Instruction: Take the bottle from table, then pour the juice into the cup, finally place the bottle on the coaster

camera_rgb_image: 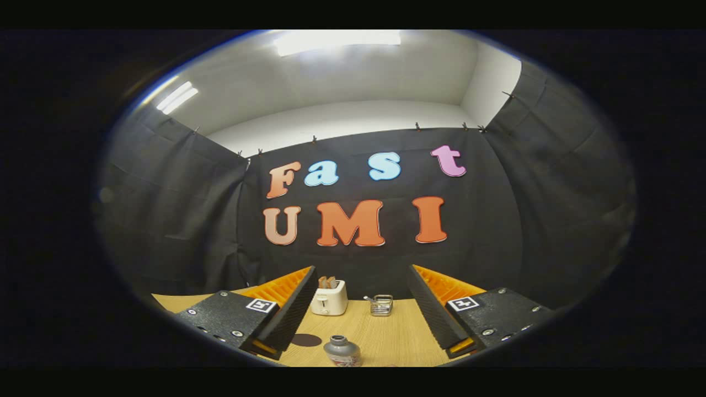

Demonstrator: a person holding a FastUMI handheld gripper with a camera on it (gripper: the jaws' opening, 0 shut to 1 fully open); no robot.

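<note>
Pale wood-grain table [386, 336] is carrying the task's bottle [342, 350], a small grey vessel with a narrow open neck and a printed band low on its body, standing upright between the two fingers and nearer than their tips, at about six o'clock from the gripper [361, 344]. The fingers are standing wide apart, touching nothing. A dark round coaster [306, 340] is lying flat at roughly nine o'clock from the bottle, just beside the left finger. Beyond the fingers, at about twelve o'clock, a wire-framed glass cup [381, 305] is sitting near the booth's wall, with a white toaster [329, 298] holding bread at eleven o'clock. Judged by its look, the bottle is rigid and smooth, probably slippery, light to moderate in weight, and liable to spill through its uncapped mouth if tilted early. The widest part of the body, below the shoulder, is offering the surest hold; the neck is looking too narrow and too high for a steady pour.
</note>
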